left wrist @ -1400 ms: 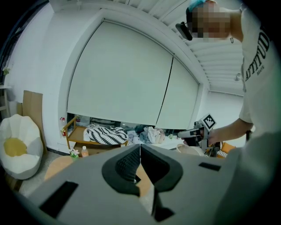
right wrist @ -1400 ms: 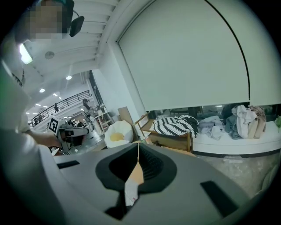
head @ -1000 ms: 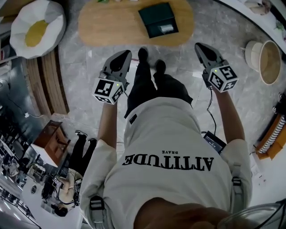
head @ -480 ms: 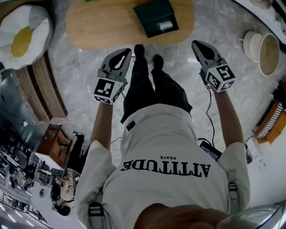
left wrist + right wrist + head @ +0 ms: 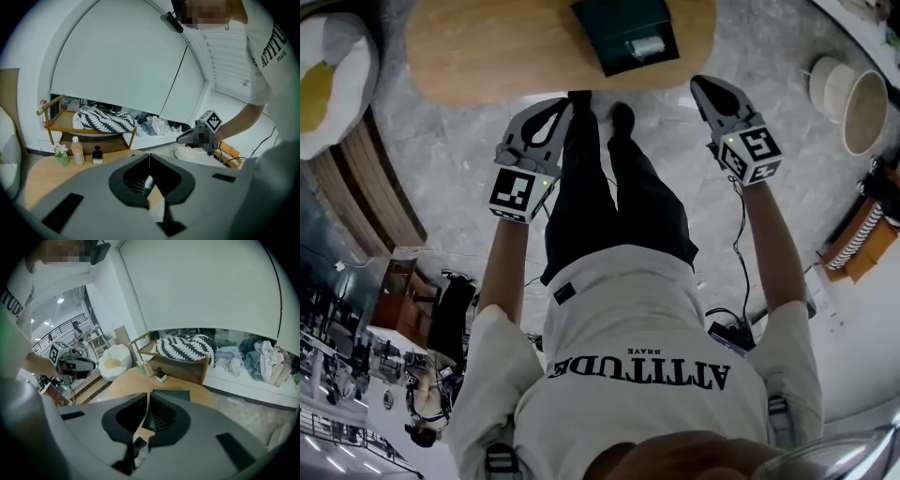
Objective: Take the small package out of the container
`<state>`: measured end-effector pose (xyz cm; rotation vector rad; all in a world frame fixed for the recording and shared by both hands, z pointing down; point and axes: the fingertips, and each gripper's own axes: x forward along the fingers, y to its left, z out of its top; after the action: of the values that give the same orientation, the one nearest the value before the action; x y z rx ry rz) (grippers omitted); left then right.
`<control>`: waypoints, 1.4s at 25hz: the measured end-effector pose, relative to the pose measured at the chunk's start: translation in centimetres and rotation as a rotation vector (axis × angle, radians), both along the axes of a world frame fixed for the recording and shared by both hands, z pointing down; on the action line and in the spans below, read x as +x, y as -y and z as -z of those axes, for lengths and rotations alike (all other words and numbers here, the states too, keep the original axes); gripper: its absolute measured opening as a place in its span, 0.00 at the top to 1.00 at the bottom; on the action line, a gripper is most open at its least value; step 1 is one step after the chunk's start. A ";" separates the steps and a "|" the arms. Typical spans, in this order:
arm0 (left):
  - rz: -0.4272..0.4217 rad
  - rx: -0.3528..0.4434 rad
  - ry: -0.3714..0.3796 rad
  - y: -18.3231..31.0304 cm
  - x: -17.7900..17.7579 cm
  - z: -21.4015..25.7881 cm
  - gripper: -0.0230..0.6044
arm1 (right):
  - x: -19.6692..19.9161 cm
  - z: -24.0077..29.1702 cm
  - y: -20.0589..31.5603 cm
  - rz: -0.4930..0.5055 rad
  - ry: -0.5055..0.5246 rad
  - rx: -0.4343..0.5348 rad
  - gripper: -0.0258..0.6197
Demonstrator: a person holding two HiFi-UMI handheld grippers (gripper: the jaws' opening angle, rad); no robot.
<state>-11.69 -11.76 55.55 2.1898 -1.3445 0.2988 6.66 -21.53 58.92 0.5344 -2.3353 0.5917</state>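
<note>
Steep overhead; both others toward table (image 5: 487, 56).

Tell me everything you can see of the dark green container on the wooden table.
The container is a dark green rectangular box with a matte look; its material is unclear. It sits flat on the oval wooden table, near the edge closest to the person and slightly askew to that edge. The head view cuts off its far side. A small pale package appears to lie inside, toward the near end. Only the table and the package touch it. In the right gripper view it shows as a low dark slab.

Oval wooden table (image 5: 487, 52) on grey marble floor (image 5: 441, 178), white wall (image 5: 117, 56) behind
</note>
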 end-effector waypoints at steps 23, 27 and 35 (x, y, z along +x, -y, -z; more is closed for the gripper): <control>-0.065 -0.084 -0.043 1.8 1.4 -17.0 0.93 | -1.7 -24.0 1.2 0.308 -0.321 0.000 0.80; -0.054 -0.100 -0.051 1.5 1.5 -18.4 0.93 | -1.4 -26.9 1.0 0.403 -0.394 0.012 0.77; -0.021 -0.118 -0.069 1.6 0.2 -21.1 0.93 | -1.3 -33.3 1.2 0.584 -0.541 0.014 0.70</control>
<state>-11.45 -13.35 76.60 2.0989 -1.2354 0.3001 5.39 -22.78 92.19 -0.0082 -1.8424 0.1266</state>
